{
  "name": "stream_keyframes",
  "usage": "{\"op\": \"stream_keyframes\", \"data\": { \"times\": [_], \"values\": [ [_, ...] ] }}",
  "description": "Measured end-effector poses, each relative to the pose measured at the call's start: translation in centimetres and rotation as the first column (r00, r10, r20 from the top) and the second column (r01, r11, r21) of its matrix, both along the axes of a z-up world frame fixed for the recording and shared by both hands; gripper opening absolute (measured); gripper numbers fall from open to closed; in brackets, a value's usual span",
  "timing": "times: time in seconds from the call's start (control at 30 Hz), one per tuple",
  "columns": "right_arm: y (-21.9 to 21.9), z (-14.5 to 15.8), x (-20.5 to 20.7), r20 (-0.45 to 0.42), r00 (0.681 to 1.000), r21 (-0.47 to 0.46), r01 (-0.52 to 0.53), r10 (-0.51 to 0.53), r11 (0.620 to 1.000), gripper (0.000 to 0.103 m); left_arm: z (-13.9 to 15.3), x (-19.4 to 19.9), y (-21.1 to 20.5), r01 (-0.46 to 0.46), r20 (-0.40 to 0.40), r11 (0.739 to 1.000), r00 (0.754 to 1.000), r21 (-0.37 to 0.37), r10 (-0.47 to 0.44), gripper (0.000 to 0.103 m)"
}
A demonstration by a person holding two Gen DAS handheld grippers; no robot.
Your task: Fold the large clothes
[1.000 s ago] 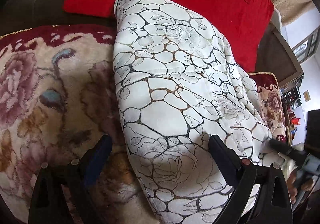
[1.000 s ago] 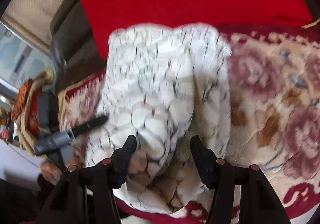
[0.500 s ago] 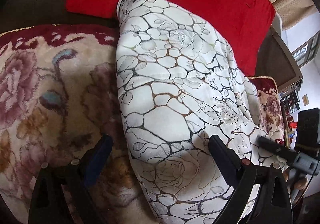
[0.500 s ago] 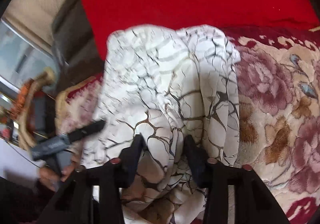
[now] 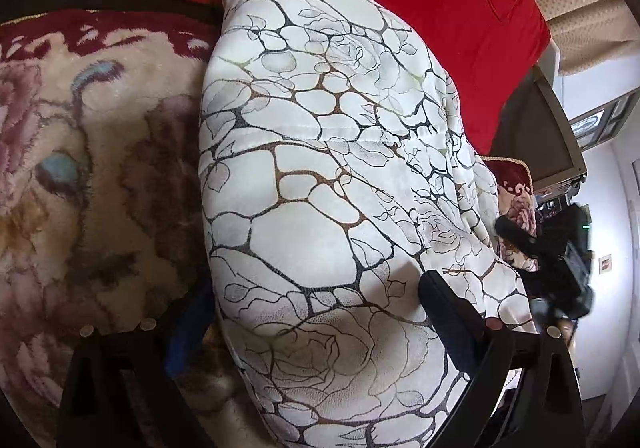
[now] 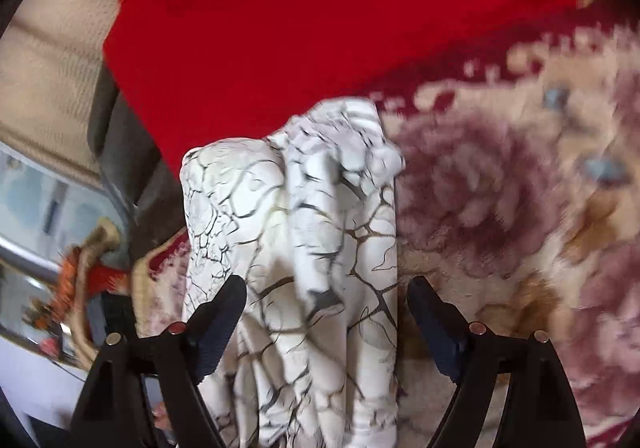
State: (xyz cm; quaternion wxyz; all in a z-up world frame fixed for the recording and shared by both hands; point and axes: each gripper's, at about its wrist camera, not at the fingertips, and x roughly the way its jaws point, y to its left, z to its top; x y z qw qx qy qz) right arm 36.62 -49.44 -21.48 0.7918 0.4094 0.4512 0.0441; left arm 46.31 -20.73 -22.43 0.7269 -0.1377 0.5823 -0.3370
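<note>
White patterned garment (image 5: 312, 208) lay between wide left gripper (image 5: 316, 312) jaws; right gripper (image 6: 324, 312) jaws opening, cloth between, unpinched.

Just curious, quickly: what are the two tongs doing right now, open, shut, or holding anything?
Left tongs: open wide, straddling the white garment, not pinching it.
Right tongs: opening; the garment's bunched edge lies between them, not gripped.
</note>
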Motion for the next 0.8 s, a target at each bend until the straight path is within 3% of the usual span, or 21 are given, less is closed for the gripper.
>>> {"op": "stream_keyframes", "data": {
  "times": [0.1,0.2,0.3,0.43,0.53,0.63,0.8],
  "values": [
    [0.0,-1.6,0.2,0.045,0.999,0.110,-0.004,0.000,0.994,0.094,-0.2,0.2,-0.2,0.007,-0.019,1.000,1.000,-0.011,-0.007,0.098],
    [1.1,-2.3,0.8,0.100,0.993,0.232,-0.079,0.057,0.969,0.095,-0.6,0.7,0.0,-0.011,-0.063,0.999,0.998,-0.045,0.008,0.098],
    [2.8,-2.0,1.1,0.107,0.988,0.155,-0.131,0.115,0.979,0.096,-0.5,0.9,0.8,-0.027,-0.089,0.996,0.996,-0.086,0.019,0.098],
    [4.4,-1.4,1.2,0.171,0.971,0.153,-0.195,0.168,0.969,0.093,-1.1,1.0,1.1,-0.028,-0.091,0.997,0.996,-0.078,0.021,0.098],
    [5.5,-2.0,1.3,0.125,0.973,0.060,-0.201,0.193,0.978,0.082,-1.6,1.0,0.7,-0.035,-0.103,0.998,0.994,-0.057,0.029,0.098],
    [5.6,-1.9,0.9,0.123,0.975,0.025,-0.189,0.184,0.982,0.076,-2.5,0.8,0.1,-0.044,-0.139,0.998,0.990,-0.048,0.037,0.100],
    [6.2,-1.7,1.1,0.133,0.974,0.002,-0.185,0.183,0.983,0.075,-1.8,0.0,-0.2,-0.060,-0.116,0.996,0.992,-0.067,0.052,0.099]
  ]
}}
